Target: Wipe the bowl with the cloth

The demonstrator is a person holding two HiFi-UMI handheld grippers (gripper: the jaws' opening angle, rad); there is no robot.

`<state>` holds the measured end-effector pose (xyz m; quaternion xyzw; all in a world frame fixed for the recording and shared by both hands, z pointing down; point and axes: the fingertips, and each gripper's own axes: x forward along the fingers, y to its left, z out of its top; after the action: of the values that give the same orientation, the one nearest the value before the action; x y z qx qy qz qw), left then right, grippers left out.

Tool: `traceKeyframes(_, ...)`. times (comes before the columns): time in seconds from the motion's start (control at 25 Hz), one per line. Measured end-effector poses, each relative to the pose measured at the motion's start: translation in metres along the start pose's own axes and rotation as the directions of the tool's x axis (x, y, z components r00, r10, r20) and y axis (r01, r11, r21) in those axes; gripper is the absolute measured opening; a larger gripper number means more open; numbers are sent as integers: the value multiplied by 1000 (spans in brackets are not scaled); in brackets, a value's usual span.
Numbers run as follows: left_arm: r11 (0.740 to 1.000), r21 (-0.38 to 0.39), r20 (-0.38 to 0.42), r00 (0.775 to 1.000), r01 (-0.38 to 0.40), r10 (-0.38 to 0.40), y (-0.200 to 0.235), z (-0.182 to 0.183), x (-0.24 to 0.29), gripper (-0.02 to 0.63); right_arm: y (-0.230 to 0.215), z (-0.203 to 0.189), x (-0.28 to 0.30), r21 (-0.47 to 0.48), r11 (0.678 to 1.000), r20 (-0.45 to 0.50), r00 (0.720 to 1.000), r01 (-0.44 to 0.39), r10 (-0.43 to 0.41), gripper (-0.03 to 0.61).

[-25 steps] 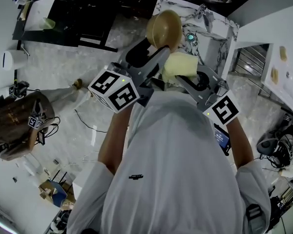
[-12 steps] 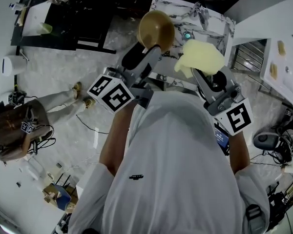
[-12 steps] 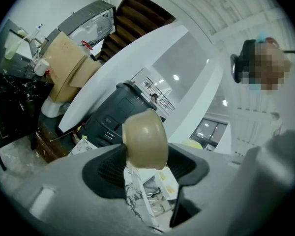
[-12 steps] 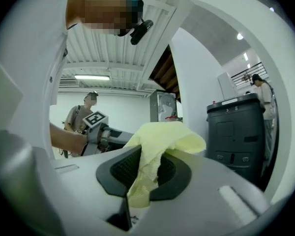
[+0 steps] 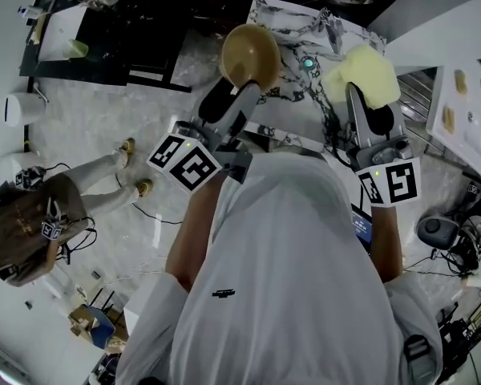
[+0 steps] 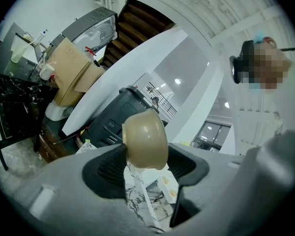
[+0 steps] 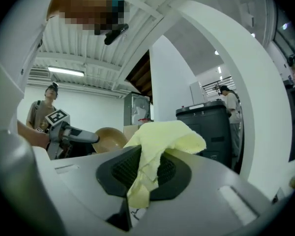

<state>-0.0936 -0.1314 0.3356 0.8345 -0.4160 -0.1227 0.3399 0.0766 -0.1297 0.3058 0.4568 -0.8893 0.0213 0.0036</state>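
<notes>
**Hazards.** The left tool [image 5: 251,84] is clamped on the rim of the bowl [image 5: 250,53] at one edge only. The bowl stands out beyond the jaw tips, in the air above the marble desk [image 5: 282,16]. Wiping pressure applied far from the clamped edge is likely to lever the bowl between the pads and twist or drop it. The right tool [image 7: 144,175] is closed on a fold of the cloth [image 7: 163,137]. Most of the cloth bunches loose above and ahead of the jaws, so drag against the bowl may pull it free. The cloth is well apart from the bowl, off to the left tool's right, and no contact exists yet.

**Condition of items.** The bowl is tan, smooth and round, with no visible soil. The cloth is pale yellow, soft and crumpled, with a tail hanging below the pads.
</notes>
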Motion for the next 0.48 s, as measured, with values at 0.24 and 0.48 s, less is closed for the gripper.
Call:
traceKeyframes(0.24, 999, 18, 18, 999, -31, 31, 7, 1, -5, 262, -26, -26, 0, 19, 991, -56, 990, 131, -130, 40)
traceKeyframes(0.48, 999, 13, 13, 999, -34, 34, 8, -3, -2, 262, -32, -38, -1, 27, 983, -89, 980, 183, -180, 38)
